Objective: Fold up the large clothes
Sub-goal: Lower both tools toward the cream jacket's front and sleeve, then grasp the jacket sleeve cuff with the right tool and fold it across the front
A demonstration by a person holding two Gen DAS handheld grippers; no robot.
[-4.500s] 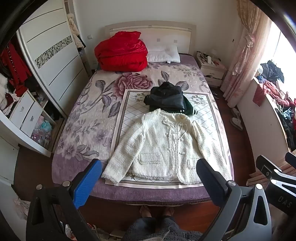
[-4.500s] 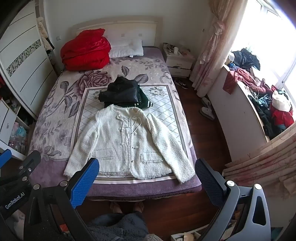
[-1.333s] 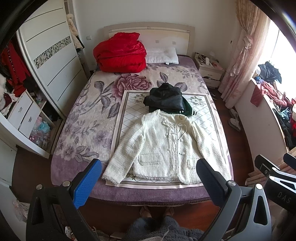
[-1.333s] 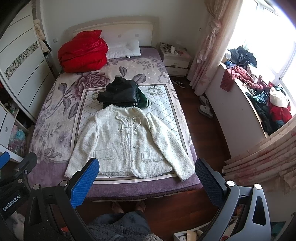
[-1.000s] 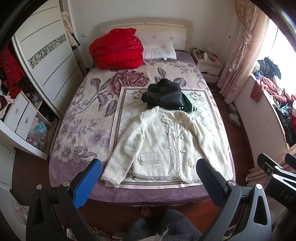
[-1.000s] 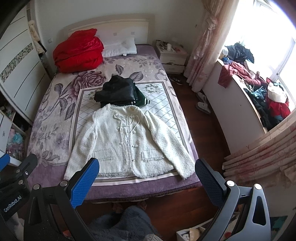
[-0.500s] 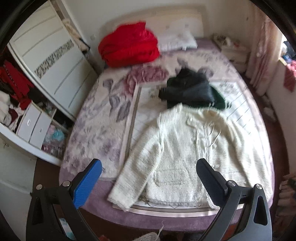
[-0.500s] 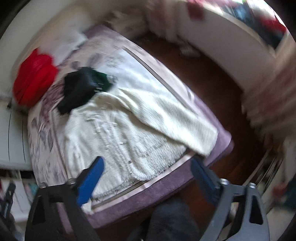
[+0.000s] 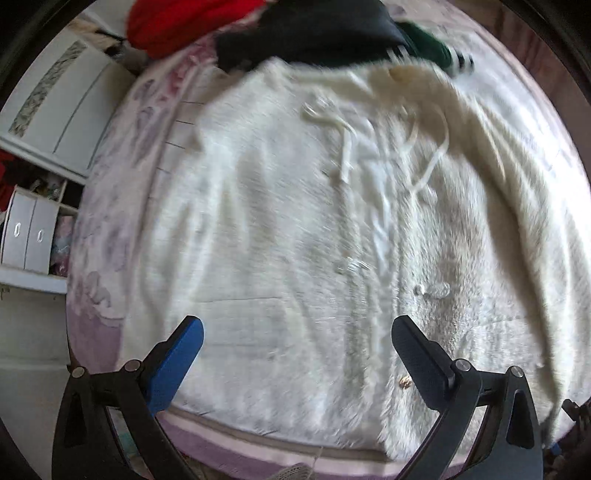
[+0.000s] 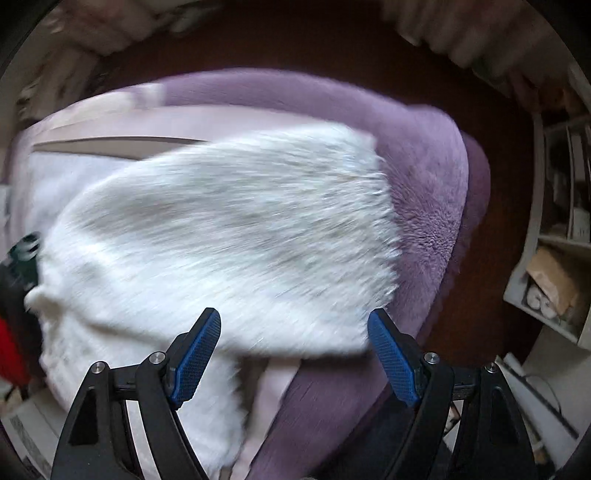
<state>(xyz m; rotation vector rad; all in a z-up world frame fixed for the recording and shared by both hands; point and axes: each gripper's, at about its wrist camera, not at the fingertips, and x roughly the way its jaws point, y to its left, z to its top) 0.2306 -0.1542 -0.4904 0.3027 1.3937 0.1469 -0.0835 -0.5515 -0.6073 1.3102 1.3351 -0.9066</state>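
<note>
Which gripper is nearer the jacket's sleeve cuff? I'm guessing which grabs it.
Right. The right gripper hangs over the cuff; the left gripper is over the jacket's front, by the hem.

A cream-white jacket lies on a purple floral bedspread beside black clothes

- Fluffy white jacket covers the near bed.
- Folded black and green clothes crowd its far collar edge.
- Purple plush bedspread lies bare beyond the right cuff.
- White drawer unit bounds the left.
</note>
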